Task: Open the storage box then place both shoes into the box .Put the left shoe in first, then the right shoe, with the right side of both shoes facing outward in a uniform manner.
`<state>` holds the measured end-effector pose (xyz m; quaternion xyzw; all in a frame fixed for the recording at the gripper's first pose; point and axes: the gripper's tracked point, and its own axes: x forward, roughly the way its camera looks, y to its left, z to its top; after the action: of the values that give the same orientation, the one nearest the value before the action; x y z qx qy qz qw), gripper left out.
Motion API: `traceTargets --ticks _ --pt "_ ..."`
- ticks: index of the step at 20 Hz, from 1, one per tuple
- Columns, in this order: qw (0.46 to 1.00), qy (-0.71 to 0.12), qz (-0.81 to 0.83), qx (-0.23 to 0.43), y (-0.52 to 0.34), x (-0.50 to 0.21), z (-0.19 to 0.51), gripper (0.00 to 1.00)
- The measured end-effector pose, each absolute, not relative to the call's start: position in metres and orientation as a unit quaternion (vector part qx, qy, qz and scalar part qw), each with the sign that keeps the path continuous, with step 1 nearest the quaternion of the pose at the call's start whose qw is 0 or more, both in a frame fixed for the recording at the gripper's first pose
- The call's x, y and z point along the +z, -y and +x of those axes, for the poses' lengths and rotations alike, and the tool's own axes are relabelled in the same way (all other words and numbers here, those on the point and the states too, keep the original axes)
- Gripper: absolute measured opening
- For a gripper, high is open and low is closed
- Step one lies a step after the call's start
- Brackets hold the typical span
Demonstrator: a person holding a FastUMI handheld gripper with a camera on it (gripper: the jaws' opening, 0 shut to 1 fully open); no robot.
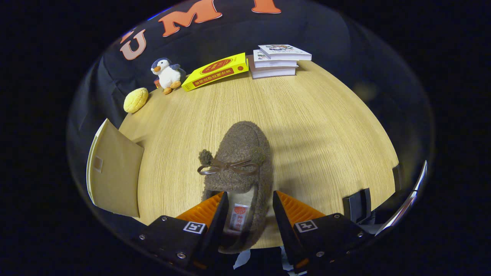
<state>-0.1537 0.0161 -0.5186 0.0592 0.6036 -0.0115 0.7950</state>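
A brown fuzzy slipper point(238, 153) with a thin bow and pom-poms sits between my fingers, toe pointing away from me over the wooden table point(314, 126). My gripper point(248, 196) is shut on its heel end, one finger against each side of the opening, where the pale lining and a small label show. The heel reaches back past the table's near edge, and a shadow lies on the wood to the slipper's right. A beige storage box panel point(115, 172) stands to the left of the fingers at the table's corner.
Along the far edge lie a yellow bun-shaped toy point(135, 100), a plush penguin point(167, 75), a yellow book point(215, 71) and a stack of white books point(278, 60). A dark clamp point(357, 204) sits at the near right edge.
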Motion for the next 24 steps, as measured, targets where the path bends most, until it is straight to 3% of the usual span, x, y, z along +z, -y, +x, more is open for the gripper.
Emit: traceTargets --ticks 8,10,15,24 --pt "0.794 -0.601 0.065 -0.068 -0.003 -0.524 -0.152 0.17" --pt "0.793 -0.6 0.079 -0.073 -0.007 -0.517 -0.151 0.07" --pt "0.799 -0.591 0.094 -0.063 -0.035 -0.474 -0.136 0.05" --pt "0.807 -0.581 0.101 0.014 -0.147 -0.399 -0.103 0.05"
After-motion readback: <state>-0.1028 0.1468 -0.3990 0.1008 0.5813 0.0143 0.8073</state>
